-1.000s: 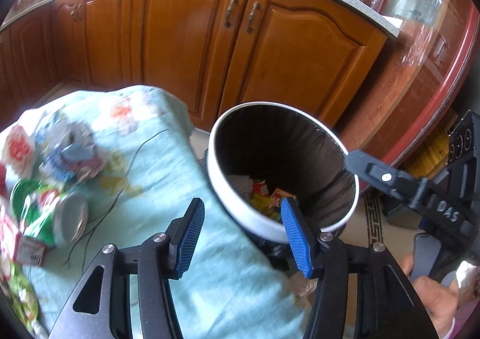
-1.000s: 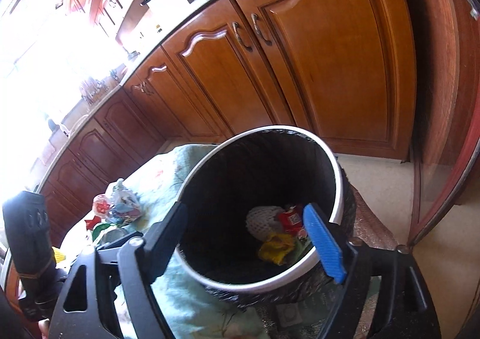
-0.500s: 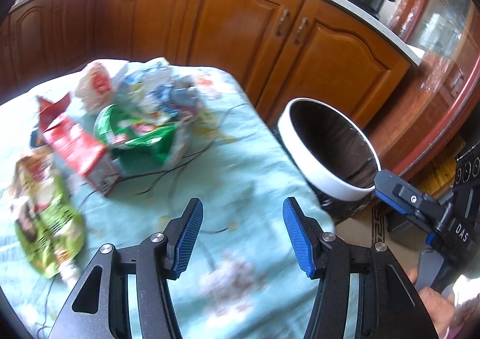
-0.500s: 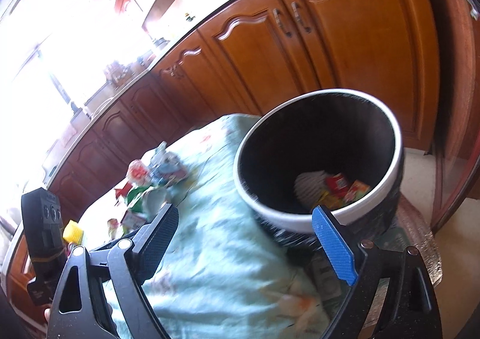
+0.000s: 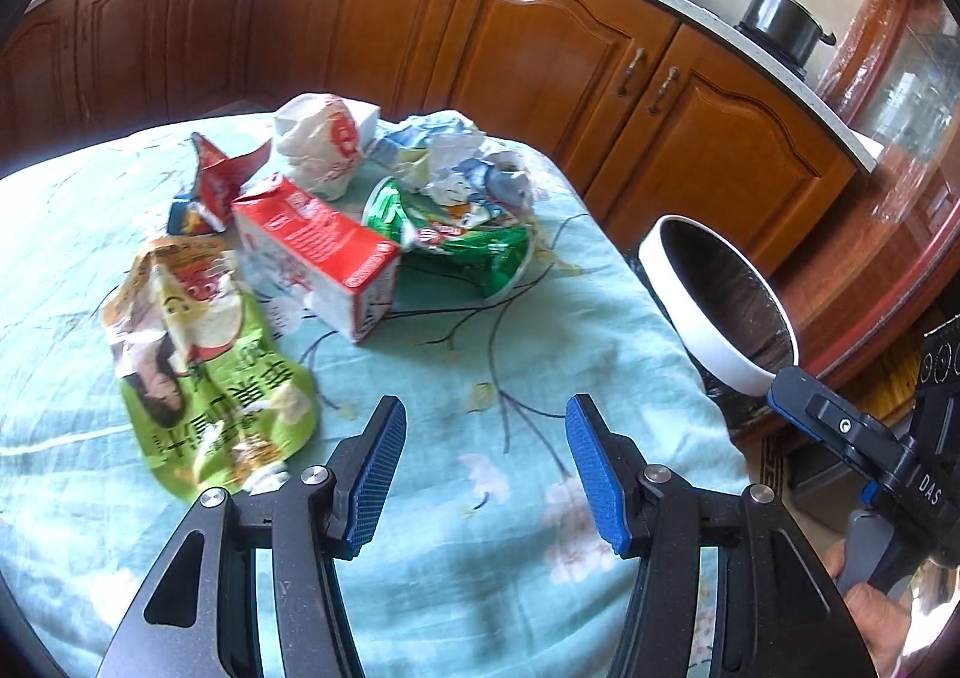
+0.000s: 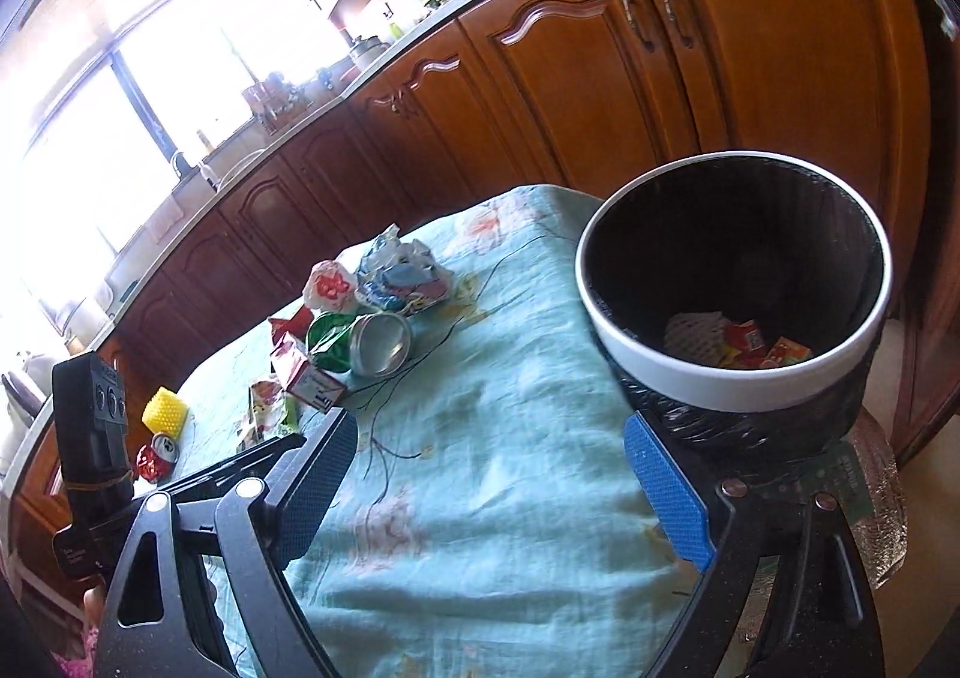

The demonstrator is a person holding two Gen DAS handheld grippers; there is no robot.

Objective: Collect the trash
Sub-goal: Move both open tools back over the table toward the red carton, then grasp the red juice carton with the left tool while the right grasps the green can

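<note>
Left gripper (image 5: 483, 465) spread wide, empty, above cloth (image 5: 492, 342). Right gripper (image 6: 492, 492) also wide, empty, near bin (image 6: 738, 378). Trash heaped mid-table: red carton (image 5: 318, 252), green pouch (image 5: 204, 378), green cup (image 5: 462, 240), white bag (image 5: 327, 141). Bin stood off table edge, wrappers (image 6: 750, 351) inside.

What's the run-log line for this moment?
left gripper: open, empty, above tablecloth | right gripper: open, empty | red carton, green pouch: uncollected | bin: some trash inside
</note>
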